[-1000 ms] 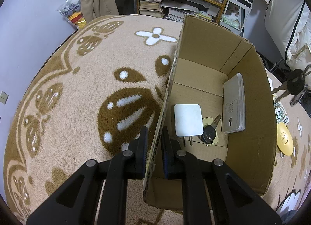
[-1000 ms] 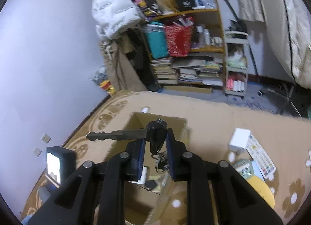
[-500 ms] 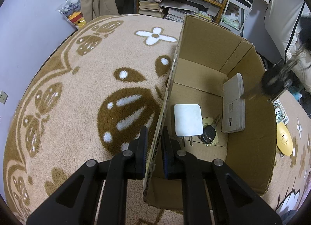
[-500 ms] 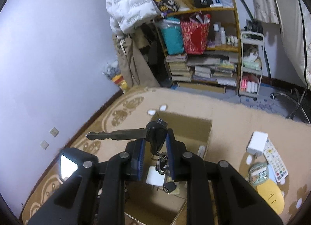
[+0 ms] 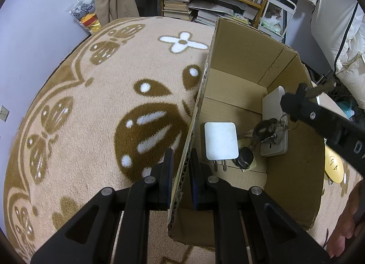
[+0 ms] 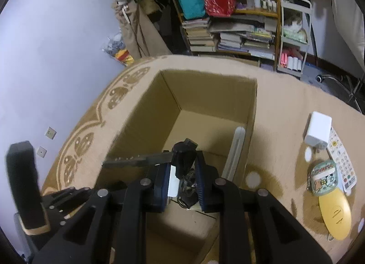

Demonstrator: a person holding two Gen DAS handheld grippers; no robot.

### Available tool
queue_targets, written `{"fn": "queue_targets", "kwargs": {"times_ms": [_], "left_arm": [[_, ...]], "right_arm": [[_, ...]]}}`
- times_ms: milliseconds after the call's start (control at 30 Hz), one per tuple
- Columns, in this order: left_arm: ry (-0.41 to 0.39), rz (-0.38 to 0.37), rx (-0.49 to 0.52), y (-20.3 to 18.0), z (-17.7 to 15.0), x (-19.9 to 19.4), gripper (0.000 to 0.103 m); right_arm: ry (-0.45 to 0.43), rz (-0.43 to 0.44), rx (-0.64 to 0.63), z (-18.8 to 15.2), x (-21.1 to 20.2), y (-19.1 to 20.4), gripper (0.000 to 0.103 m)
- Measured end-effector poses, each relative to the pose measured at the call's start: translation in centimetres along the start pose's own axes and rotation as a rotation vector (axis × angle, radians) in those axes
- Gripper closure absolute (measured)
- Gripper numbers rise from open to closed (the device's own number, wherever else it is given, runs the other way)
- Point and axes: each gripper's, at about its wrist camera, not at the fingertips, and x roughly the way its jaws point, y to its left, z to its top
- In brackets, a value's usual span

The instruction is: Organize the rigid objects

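Since a second ago our right hand-held gripper (image 6: 183, 186), clamped on the black-headed key bunch (image 6: 182, 161), has swung over the brown cardboard box (image 5: 251, 42) at frame centre, whose wall our left hand-held gripper (image 5: 181, 163) pinches, so release seems near.

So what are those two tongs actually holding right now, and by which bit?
The left tongs clamp the side wall of the cardboard box near its top edge. The right tongs grip a bunch of keys by the black head of one key.

Black-headed key bunch (image 6: 182, 161) over open cardboard box (image 6: 251, 113), prob. dangling
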Motion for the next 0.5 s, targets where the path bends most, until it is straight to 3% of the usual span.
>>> {"fn": "queue_targets", "kwargs": {"times_ms": [233,367,500], "left_arm": [[-0.001,0.001,0.0,0.0,0.0,0.0,0.091],[-0.002,0.006,0.002,0.0,0.0,0.0,0.091],[-0.002,0.003,0.001,0.1,-0.1,0.1,0.09]], "right_arm": [[0.004,-0.004,0.011,-0.3,-0.4,-0.5,0.075],[-0.024,-0.019,0.002,-0.2,-1.6,-0.5,0.051],[-0.071,-0.027,-0.002,0.2,-3.3,-0.7,0.04]]}}
